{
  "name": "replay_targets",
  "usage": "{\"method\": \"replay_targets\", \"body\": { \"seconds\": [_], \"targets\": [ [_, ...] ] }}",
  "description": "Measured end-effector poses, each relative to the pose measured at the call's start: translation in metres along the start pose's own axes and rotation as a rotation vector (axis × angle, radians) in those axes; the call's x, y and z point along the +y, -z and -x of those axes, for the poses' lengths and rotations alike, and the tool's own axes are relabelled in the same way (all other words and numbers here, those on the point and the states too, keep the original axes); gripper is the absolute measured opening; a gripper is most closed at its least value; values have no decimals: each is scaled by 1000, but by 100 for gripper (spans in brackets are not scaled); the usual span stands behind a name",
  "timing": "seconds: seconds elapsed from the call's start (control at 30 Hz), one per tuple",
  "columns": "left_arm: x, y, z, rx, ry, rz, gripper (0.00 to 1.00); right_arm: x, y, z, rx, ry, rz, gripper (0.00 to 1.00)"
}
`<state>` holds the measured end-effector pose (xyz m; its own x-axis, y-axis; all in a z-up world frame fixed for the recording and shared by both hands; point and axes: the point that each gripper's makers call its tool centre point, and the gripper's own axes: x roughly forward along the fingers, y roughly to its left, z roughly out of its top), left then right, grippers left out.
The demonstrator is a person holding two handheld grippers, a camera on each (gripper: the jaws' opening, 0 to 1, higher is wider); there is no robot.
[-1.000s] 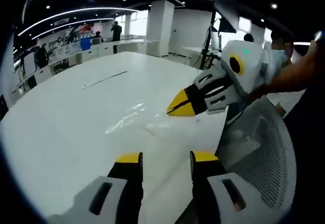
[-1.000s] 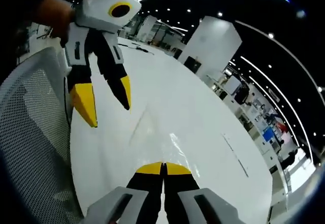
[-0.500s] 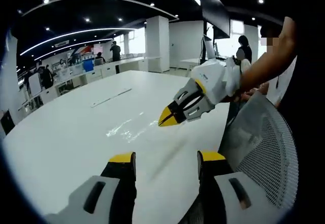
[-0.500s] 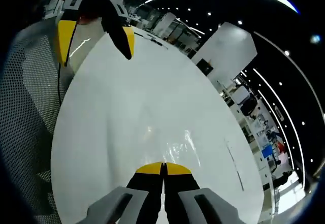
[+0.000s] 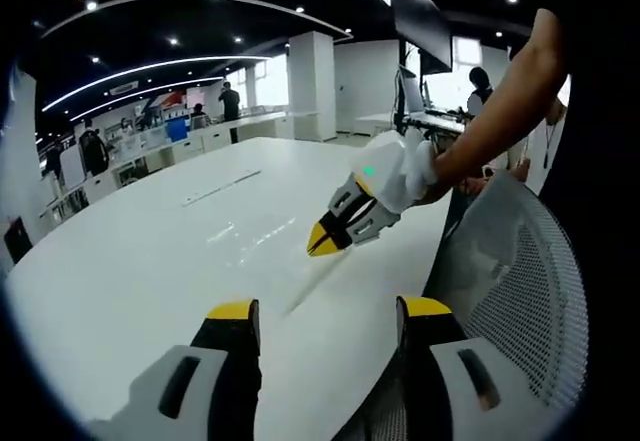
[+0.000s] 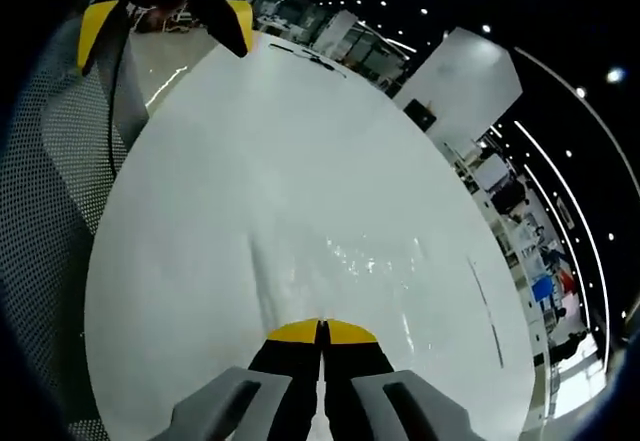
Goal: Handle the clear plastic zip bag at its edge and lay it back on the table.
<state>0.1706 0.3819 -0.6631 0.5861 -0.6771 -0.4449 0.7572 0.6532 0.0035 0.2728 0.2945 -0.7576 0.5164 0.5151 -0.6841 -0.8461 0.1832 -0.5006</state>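
The clear plastic zip bag lies on the white table, showing as glints and a faint crease that runs up to my right gripper. That gripper's yellow-tipped jaws are pressed together, and the bag's near edge seems caught between them. In the left gripper view the right gripper comes in from the right, held by a hand, its tips low over the bag. My left gripper stands open above the table's near edge, with nothing between its jaws. It also appears at the top of the right gripper view as the left gripper.
A grey mesh chair back stands against the table's near edge, seen again as the chair back. A thin dark strip lies farther out on the table. Desks, a pillar and people stand in the background.
The right gripper, still shut, has dropped lower and closer to the table, and the bag now looks spread flatter. The left gripper stays open; both views have shifted.
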Motion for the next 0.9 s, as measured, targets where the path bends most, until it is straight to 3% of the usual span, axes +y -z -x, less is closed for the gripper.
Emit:
{"method": "replay_targets", "body": {
  "seconds": [0.13,0.37,0.43,0.57,0.77,0.83,0.9],
  "targets": [
    [1,0,0,0,-4,-2,55,2,0,2,-2,-4,-38,3],
    [3,-4,-1,-12,-6,5,57,1,-5,19,-23,7,-178,28],
    [4,-4,-2,-13,-8,9,58,3,-4,28,-33,7,-221,34],
    [5,-5,-3,-18,-15,15,61,2,-2,53,-78,35,-423,48],
    [6,-3,-5,-22,-24,42,65,6,18,86,-69,44,-505,63],
    [7,-3,-6,-22,-29,49,65,8,24,101,-79,59,-599,66],
    [7,-1,-6,-21,-35,65,66,8,31,110,-81,74,-632,71]
  ]
}}
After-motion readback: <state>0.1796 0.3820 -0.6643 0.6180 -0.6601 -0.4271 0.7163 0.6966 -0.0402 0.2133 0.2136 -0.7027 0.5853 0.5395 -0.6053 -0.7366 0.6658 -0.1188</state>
